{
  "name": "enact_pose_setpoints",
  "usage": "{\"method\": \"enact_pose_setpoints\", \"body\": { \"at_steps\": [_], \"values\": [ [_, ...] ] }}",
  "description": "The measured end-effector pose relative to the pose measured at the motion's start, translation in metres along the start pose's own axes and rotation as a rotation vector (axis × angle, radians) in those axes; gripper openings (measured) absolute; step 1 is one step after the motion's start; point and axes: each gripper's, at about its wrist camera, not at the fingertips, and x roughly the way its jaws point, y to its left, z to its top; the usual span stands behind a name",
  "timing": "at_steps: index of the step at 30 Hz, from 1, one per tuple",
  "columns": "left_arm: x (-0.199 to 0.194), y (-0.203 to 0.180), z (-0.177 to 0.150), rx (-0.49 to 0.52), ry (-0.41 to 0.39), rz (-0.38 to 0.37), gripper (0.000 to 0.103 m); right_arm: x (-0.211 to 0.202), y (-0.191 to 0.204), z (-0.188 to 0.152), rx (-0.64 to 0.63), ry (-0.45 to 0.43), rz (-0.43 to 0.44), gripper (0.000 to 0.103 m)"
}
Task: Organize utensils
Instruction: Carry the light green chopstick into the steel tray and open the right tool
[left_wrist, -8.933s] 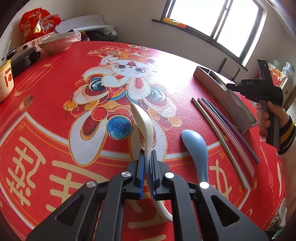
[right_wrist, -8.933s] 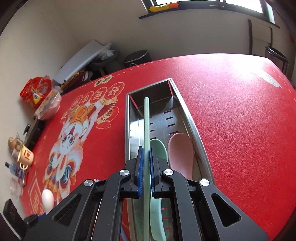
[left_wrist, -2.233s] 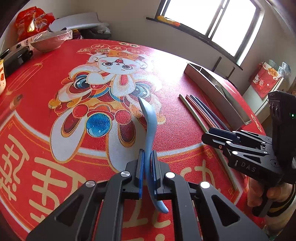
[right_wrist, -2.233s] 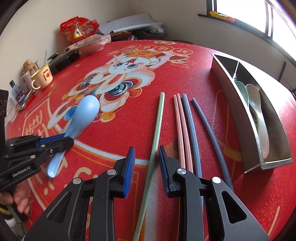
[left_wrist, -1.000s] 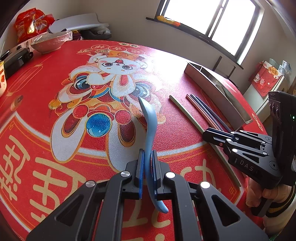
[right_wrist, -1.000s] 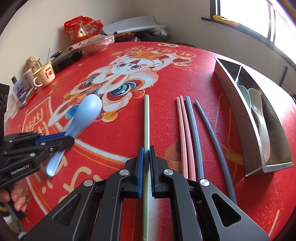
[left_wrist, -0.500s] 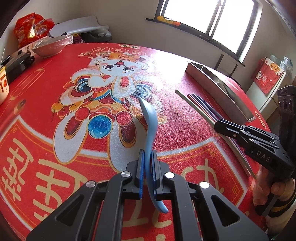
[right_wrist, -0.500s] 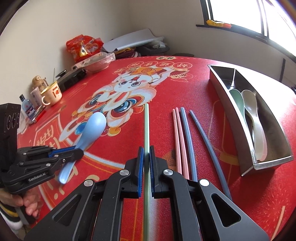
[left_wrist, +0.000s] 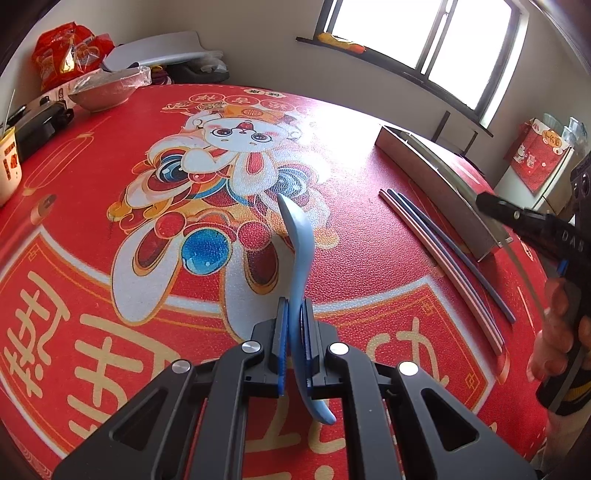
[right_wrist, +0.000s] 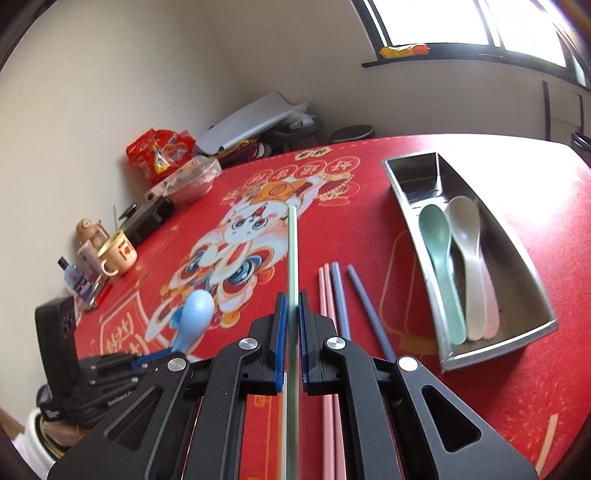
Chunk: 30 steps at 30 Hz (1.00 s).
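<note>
Pale green plastic chopstick (right_wrist: 292, 258), thin, light, stiff and slick, clamped mid-length in shut right claw (right_wrist: 291, 332) above red desk (right_wrist: 369, 229), best pinched near middle against swivelling; blue plastic spoon (left_wrist: 301, 254) pinched at handle by shut left claw (left_wrist: 294, 347).

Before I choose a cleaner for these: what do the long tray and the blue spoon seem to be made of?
The long tray looks like brushed stainless steel: grey, with soft reflections and thin folded walls. The blue spoon, clamped in the left gripper, looks like matte plastic or melamine: even pastel colour, no shine. Which of the two is unclear.
</note>
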Motion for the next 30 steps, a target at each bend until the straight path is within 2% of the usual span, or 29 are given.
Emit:
{"method": "enact_pose_setpoints", "body": {
  "at_steps": [5,11,17,25,30],
  "values": [
    [0.0,0.0,0.0,-0.001,0.001,-0.002,0.007,-0.003,-0.031,0.041,-0.003,-0.038,-0.101,0.006],
    [0.0,0.0,0.0,-0.001,0.001,-0.001,0.007,0.033,-0.074,0.063,0.031,0.043,-0.201,0.006],
    [0.001,0.0,-0.001,-0.004,0.001,-0.003,0.007,0.058,-0.1,0.065,0.121,0.101,-0.181,0.006],
    [0.001,0.0,-0.001,-0.003,0.001,-0.003,0.007,0.067,-0.102,0.064,0.155,0.13,-0.147,0.006],
    [0.001,0.0,-0.001,-0.002,0.001,-0.002,0.007,0.058,-0.098,0.065,0.145,0.106,-0.157,0.008]
  ]
}}
